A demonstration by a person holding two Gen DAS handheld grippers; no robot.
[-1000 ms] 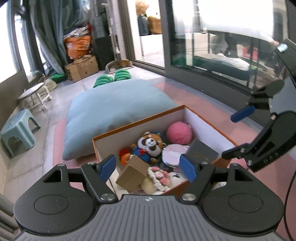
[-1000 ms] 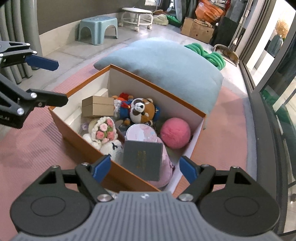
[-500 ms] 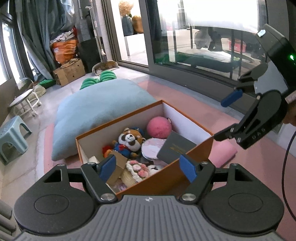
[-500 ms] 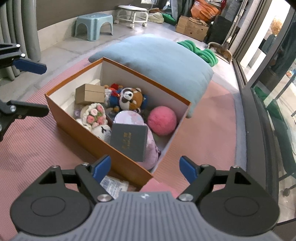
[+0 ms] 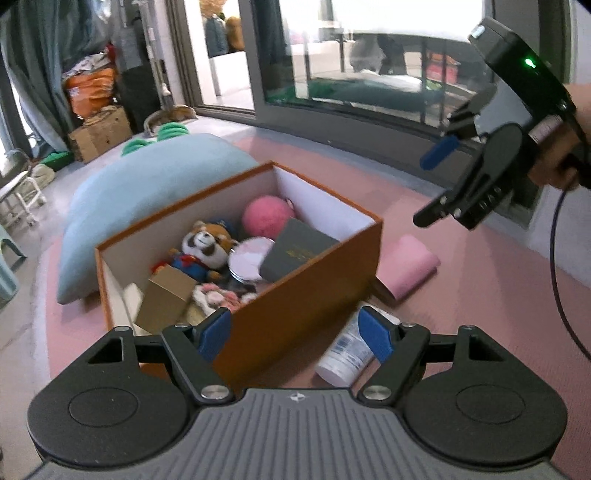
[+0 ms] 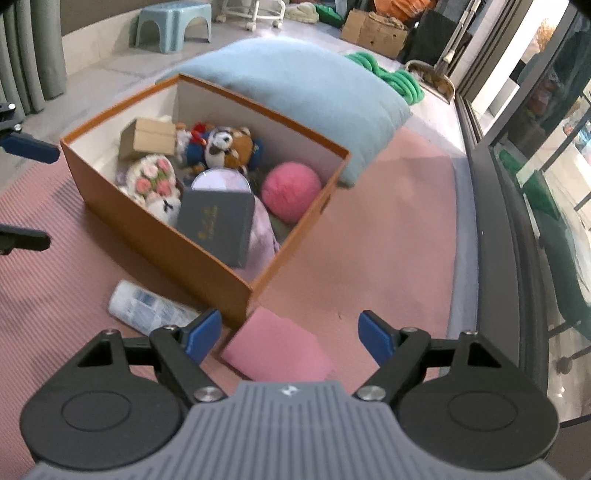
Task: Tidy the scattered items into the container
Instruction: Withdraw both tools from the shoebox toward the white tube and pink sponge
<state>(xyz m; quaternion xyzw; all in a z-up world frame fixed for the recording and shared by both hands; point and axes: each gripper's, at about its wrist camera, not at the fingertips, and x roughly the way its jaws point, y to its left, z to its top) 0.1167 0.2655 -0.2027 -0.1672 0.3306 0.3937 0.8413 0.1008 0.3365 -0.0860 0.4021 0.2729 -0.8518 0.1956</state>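
An orange box [image 5: 310, 295] [image 6: 155, 236] stands on the pink mat, holding a plush raccoon [image 5: 207, 249], a pink ball [image 6: 291, 186], a grey book [image 6: 218, 221], a brown carton [image 6: 149, 138] and a flower plush [image 6: 151, 179]. On the mat outside it lie a white tube [image 5: 345, 356] [image 6: 147, 310] and a pink pad [image 5: 408, 266] [image 6: 277, 350]. My left gripper [image 5: 295, 334] is open and empty, above the box's near wall. My right gripper [image 6: 288, 336] is open and empty, above the pink pad; it also shows in the left wrist view [image 5: 436, 184].
A light blue cushion [image 6: 306, 85] lies behind the box. A glass door frame [image 6: 491, 206] runs along the right. A blue stool [image 6: 173, 22], cardboard boxes [image 6: 376, 26] and green rings [image 6: 391, 75] stand further back.
Both grippers have pulled back and away from the box. The white tube and the pink pad on the mat have come into view. Both stay open.
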